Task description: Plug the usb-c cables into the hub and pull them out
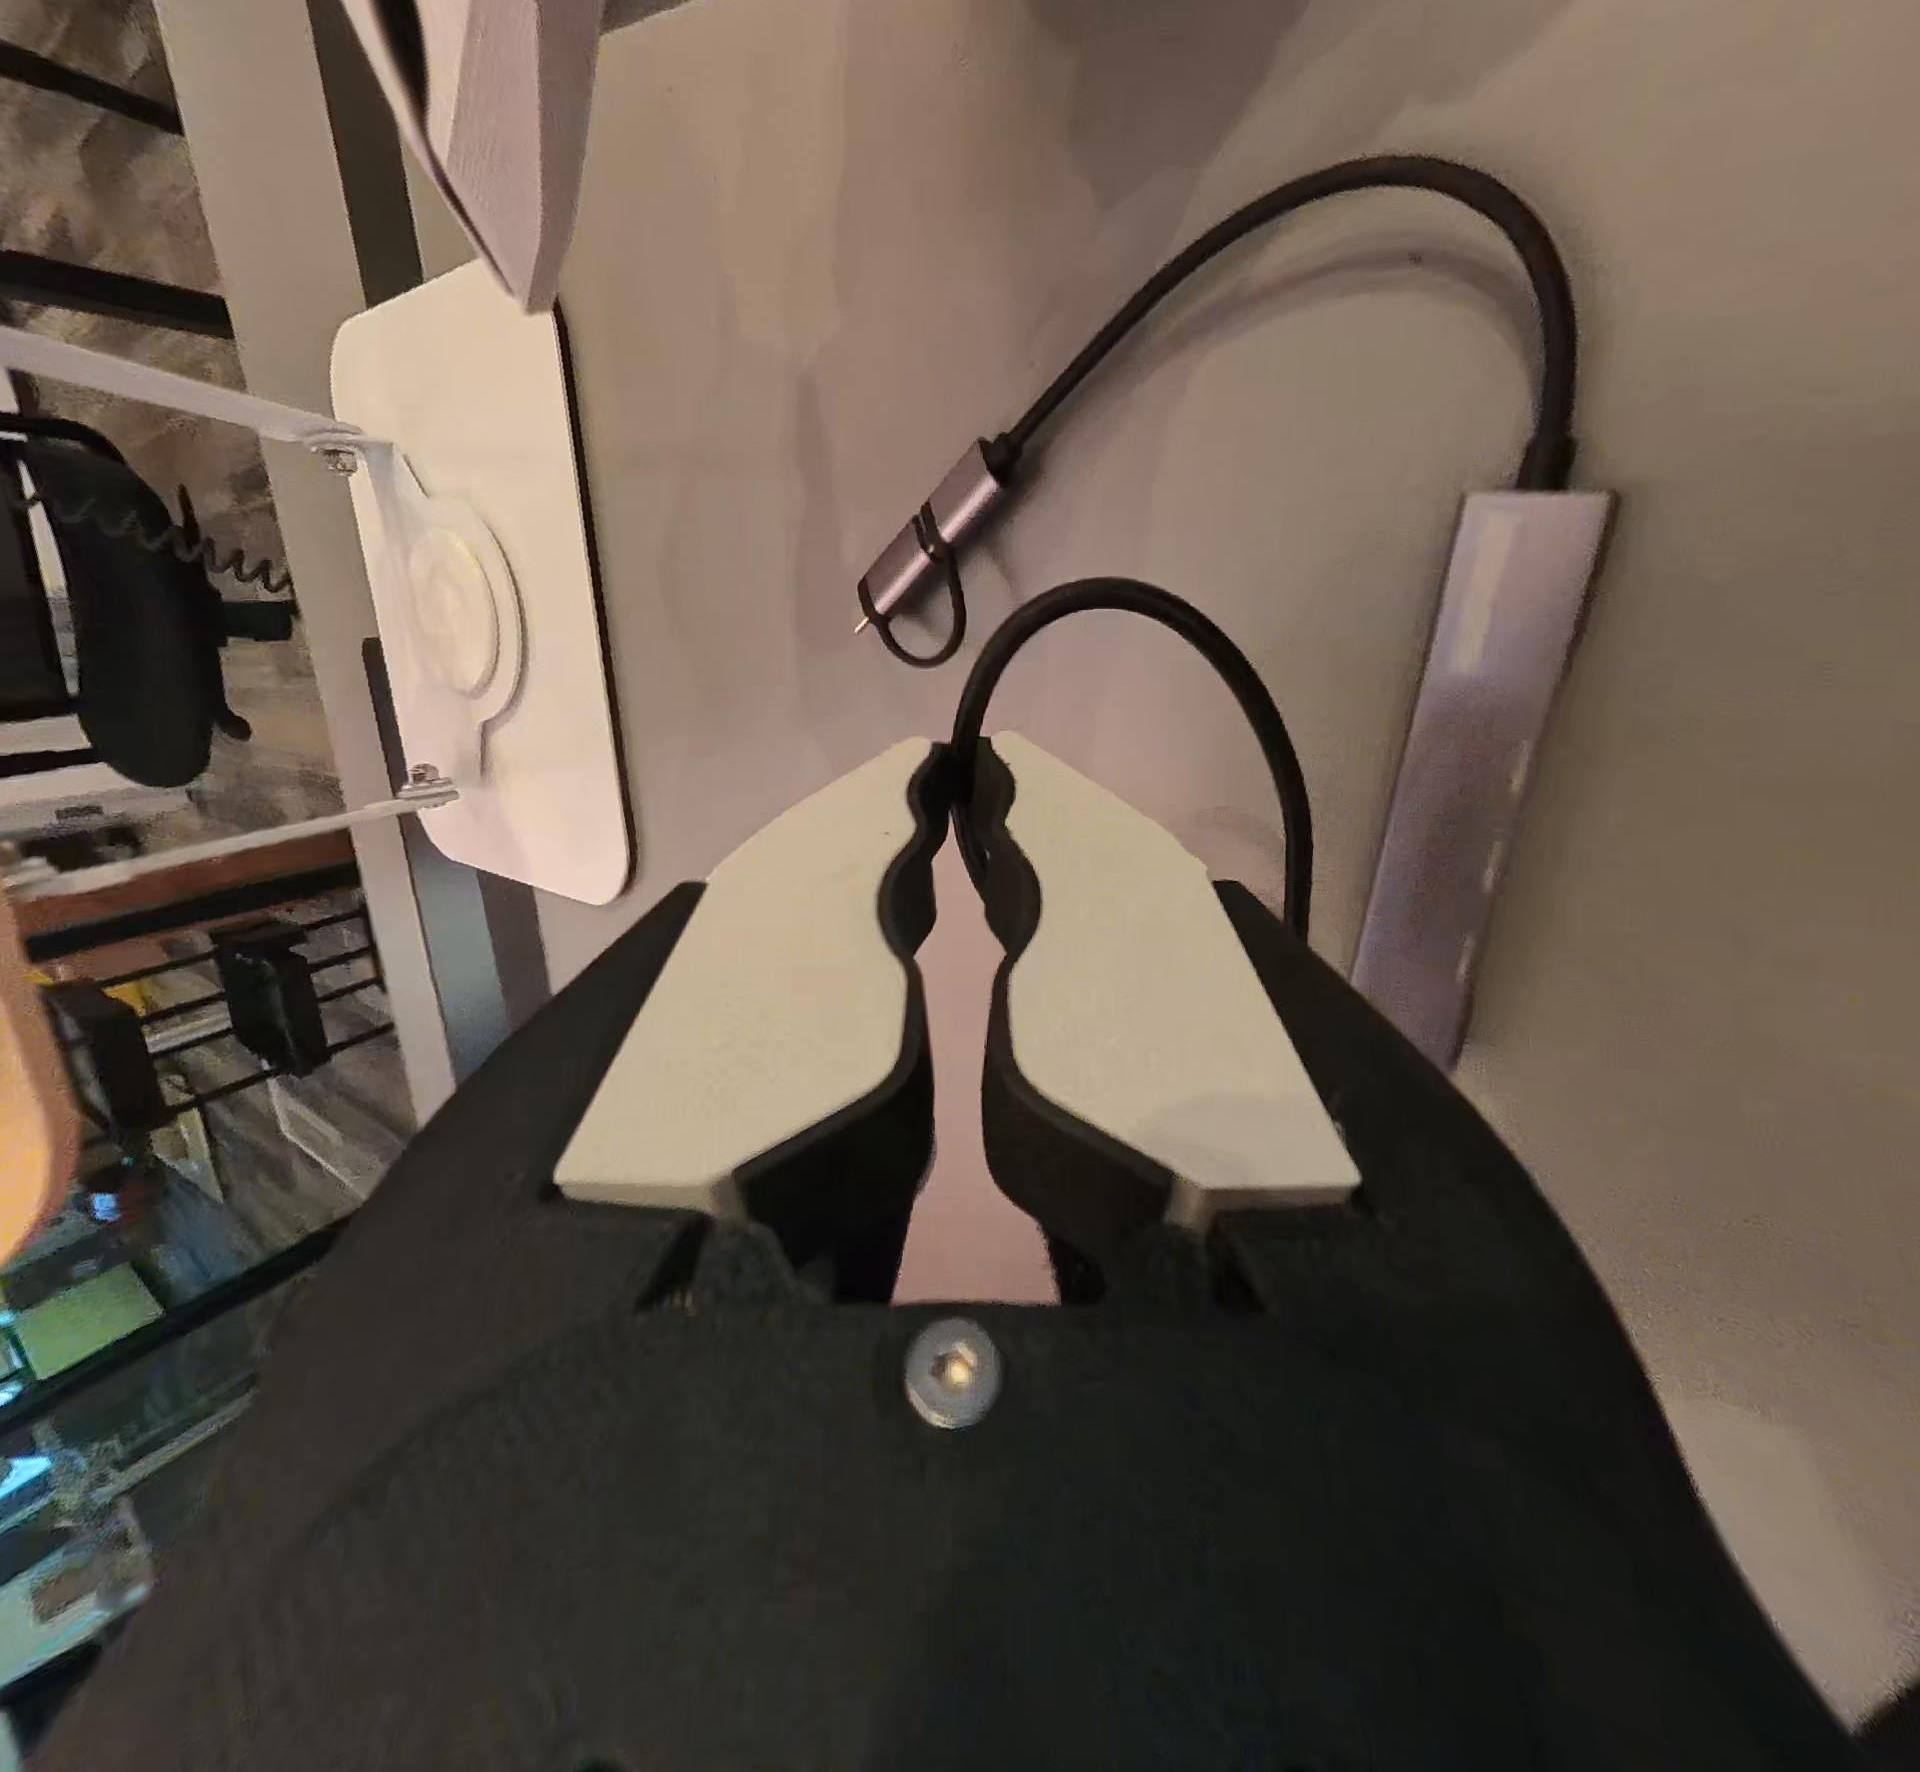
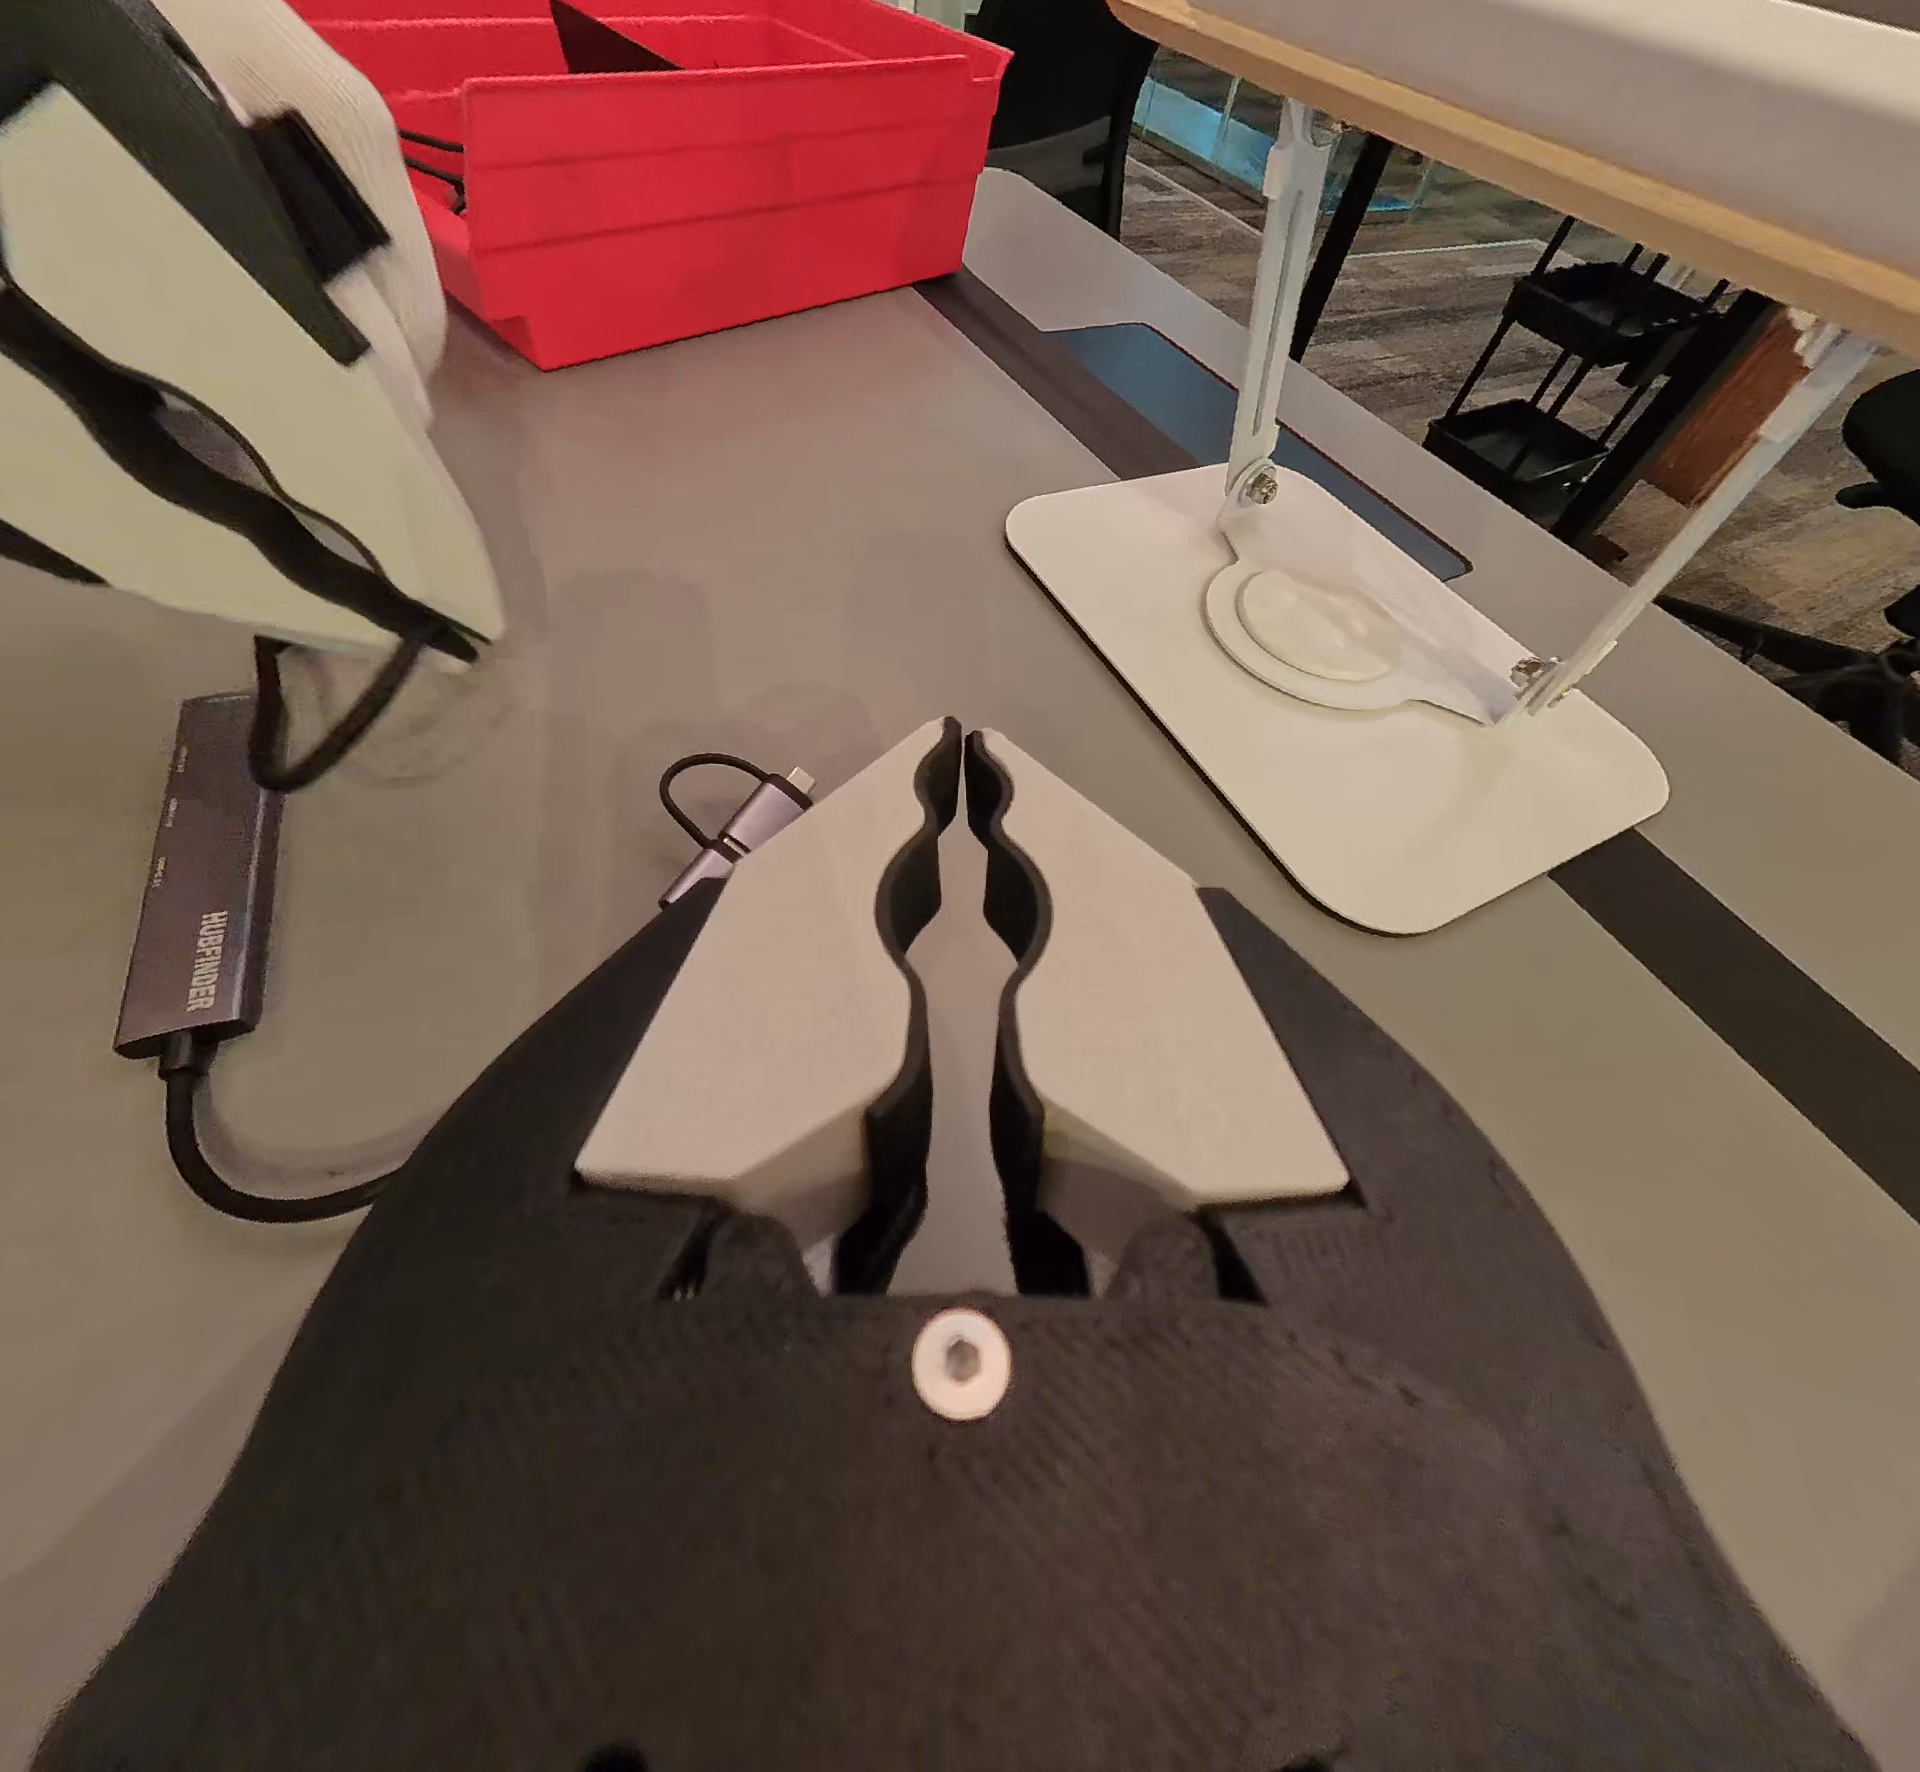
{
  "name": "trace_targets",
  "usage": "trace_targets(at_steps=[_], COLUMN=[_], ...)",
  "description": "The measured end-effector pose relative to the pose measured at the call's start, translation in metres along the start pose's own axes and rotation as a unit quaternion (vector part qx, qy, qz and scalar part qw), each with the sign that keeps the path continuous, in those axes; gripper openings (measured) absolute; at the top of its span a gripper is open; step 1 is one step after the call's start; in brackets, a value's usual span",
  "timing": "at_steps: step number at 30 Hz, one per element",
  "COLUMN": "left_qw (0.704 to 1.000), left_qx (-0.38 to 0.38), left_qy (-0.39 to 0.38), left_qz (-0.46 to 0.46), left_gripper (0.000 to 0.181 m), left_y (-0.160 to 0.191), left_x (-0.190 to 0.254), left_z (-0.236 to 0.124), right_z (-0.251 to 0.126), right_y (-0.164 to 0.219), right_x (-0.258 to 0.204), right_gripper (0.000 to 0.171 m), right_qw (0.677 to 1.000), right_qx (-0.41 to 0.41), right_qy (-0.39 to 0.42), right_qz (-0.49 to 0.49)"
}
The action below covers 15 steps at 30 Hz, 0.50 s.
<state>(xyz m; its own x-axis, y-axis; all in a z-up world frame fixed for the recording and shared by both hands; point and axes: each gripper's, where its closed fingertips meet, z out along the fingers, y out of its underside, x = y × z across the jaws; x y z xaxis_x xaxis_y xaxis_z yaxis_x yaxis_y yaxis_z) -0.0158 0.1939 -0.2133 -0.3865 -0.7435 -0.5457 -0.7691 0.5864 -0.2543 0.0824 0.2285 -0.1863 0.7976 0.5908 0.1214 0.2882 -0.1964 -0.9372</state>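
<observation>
Left wrist view: left gripper (image 1: 961, 756) was clamped on a black cable (image 1: 1226, 673) at the tips; cable looped up and right, down toward the grey hub (image 1: 1486, 766), which lay on the table (image 1: 831, 216) just right of the fingers. Hub's own plug (image 1: 925, 543) lay just ahead of the tips.

Right wrist view: right gripper (image 2: 958, 746) was pressed together, holding nothing. Hub (image 2: 203, 875) lay well left; its plug (image 2: 743, 823) just beside the left finger. Left gripper (image 2: 457, 636) hovered over the hub.

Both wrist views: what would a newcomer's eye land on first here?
The red bin at the far end of the grey table stands out most. Next, the left tool, shut on a thin black cable looping beside the slim grey hub. The white stand base sits to the right.
</observation>
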Motion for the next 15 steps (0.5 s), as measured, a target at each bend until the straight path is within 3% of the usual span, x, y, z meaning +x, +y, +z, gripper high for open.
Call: trace_targets(at_steps=[1,11,15], left_qw=[1.000,0.988,0.973], left_qx=[0.006,0.067,0.118], left_qy=[-0.005,-0.092,-0.133], left_qz=[-0.010,-0.100,-0.149], left_gripper=[0.005,0.061,0.042], left_y=[-0.002,-0.005,0.007], left_x=[0.000,-0.016,-0.023], left_z=[0.004,-0.018,-0.066], right_z=[0.001,0.008,0.007], right_y=[0.000,0.020,0.020], right_x=[-0.001,-0.002,-0.001], right_gripper=[0.000,0.000,0.000], right_qw=[1.000,0.999,1.000], right_qx=[-0.001,-0.032,-0.024], right_qy=[-0.002,0.002,0.008], right_qz=[-0.001,-0.006,-0.013])
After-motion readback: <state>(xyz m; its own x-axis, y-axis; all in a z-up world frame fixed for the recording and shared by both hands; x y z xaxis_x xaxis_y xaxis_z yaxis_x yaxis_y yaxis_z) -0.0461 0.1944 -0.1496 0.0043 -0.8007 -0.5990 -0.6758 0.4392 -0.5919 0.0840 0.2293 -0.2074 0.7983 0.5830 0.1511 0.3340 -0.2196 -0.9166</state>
